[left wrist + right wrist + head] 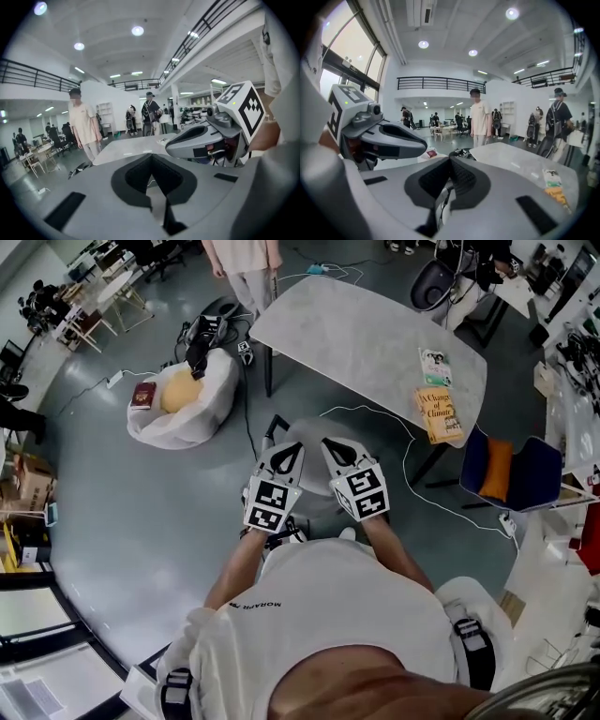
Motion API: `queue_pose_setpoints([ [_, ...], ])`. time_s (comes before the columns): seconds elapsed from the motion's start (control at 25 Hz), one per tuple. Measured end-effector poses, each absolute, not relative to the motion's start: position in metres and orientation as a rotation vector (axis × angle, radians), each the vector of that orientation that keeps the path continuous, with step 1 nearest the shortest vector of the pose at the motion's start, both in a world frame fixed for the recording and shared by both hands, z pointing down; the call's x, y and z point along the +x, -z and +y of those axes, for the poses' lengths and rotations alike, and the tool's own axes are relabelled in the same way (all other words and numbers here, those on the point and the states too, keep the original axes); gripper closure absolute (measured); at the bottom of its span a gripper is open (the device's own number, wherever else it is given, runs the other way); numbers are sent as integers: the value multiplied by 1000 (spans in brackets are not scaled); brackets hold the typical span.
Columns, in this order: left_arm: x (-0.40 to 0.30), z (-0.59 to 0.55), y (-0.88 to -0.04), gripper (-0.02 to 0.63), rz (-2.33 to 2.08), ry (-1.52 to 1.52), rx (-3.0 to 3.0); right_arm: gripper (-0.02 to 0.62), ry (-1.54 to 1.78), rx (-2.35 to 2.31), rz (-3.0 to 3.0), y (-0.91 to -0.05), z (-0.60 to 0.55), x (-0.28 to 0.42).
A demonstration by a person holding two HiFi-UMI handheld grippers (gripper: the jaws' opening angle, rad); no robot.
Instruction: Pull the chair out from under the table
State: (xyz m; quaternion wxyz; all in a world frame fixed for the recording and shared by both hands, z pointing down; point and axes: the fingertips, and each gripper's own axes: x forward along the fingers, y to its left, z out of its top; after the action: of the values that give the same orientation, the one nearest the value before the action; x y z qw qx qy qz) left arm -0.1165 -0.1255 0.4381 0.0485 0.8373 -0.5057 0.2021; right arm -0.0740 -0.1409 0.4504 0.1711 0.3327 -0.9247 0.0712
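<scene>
Left claw [288, 450], right claw [331, 445] (both closed)

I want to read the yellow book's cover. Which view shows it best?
Head view: the yellow book lies cover-up on the table. The right gripper view shows it flattened at the edge; the left gripper view, not discernibly.

I see 2 books ahead-right of the jaws: green one [435, 366] farther out, yellow one [439, 414] nearer, both flat, close together. Ahead-left, on the floor: white beanbag [202, 423] w/ a yellow cushion [178, 390] in it and a red book [143, 395] at its left edge. Straight ahead, well beyond the jaws, a person in a pale top [246, 268] stands. Right of the jaws: blue seat [530, 474] w/ an orange cushion [496, 470] on it.
</scene>
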Motion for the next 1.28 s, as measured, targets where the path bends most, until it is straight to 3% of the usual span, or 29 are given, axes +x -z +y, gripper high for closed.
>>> queue_pose_setpoints([
  [0.68, -125, -132, -324, 603, -1870, -37, 2514, 581, -80, 1239, -2873, -336, -150, -56],
  [1.28, -116, -129, -314, 603, -1898, 41, 2524, 582, -57, 1283, -2910, -323, -147, -50],
])
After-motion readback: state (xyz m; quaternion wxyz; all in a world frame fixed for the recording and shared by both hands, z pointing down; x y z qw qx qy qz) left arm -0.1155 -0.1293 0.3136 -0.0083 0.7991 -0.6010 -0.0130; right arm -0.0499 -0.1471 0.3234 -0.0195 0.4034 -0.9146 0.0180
